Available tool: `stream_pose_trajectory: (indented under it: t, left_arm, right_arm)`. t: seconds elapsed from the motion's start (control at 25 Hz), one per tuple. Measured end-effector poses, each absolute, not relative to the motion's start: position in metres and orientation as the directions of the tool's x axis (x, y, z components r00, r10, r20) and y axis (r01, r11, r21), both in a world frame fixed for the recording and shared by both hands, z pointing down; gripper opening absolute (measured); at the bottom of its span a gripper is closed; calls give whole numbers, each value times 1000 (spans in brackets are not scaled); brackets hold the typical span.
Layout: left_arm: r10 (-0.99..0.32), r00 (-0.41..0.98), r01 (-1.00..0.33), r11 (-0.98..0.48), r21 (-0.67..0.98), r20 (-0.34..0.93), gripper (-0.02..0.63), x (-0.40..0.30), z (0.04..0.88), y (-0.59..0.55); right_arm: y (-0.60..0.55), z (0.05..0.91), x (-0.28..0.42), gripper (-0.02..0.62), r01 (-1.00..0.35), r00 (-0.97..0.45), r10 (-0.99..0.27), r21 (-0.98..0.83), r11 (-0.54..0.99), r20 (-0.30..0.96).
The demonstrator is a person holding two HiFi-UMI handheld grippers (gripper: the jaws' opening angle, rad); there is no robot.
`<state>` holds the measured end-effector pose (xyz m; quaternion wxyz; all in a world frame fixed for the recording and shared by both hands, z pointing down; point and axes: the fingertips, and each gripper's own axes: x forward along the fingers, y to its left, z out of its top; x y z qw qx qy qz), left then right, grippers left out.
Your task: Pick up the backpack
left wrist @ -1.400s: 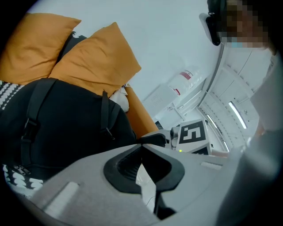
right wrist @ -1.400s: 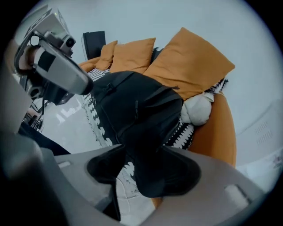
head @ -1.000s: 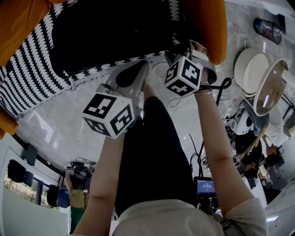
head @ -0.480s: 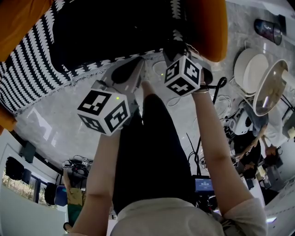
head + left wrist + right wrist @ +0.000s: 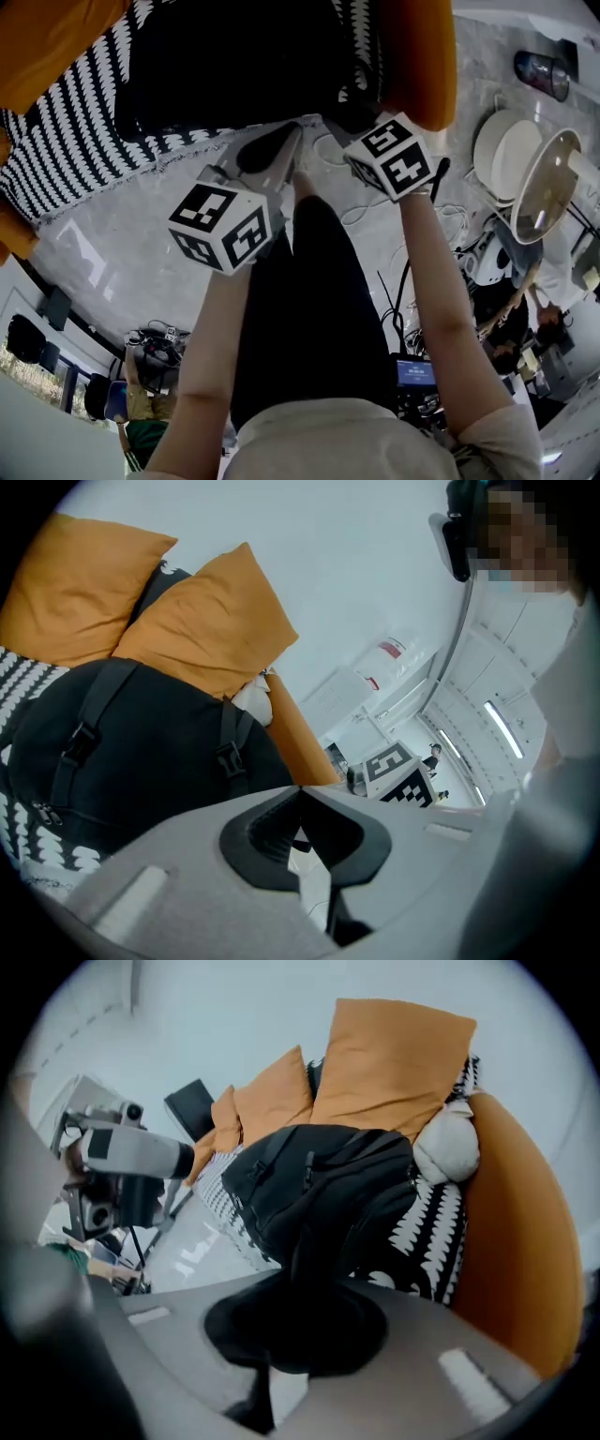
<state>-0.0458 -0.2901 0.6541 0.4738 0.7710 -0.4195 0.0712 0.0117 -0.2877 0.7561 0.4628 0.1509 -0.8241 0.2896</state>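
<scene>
On the sofa (image 5: 516,1269), against the orange cushions (image 5: 384,1063), sits the backpack (image 5: 319,1185). Right gripper (image 5: 298,1321) fingers are clamped on one of its straps (image 5: 314,1232); left gripper (image 5: 302,803) fingers are closed on nothing. Risk: with a one-strap hold, the bag could swing, drag the striped throw (image 5: 427,1222), or slip free on lift.

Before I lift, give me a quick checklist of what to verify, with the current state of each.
1. Right tool shut on the backpack strap: ok.
2. Left tool gripping something: not ok; its jaws are together on nothing.
3. Backpack free of the orange cushions: cannot tell; they sit right behind it.
4. Patterned throw clear of the backpack: not ok; the backpack lies on it.
</scene>
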Motion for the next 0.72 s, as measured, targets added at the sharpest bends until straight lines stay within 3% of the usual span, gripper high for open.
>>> stream_pose_trajectory:
  t: [0.32,0.72]
  left_arm:
    - [-607,628,-722,-222,655,487,8,-61,610,-293]
    - [-647,584,-759,-219,613,490,8,-94,567,-292]
  right_arm:
    - [-282,694,-26,46,-508,-703,52,-553,660,709]
    - [-283,631,-62,46,-456,-792,33,-627,632,609]
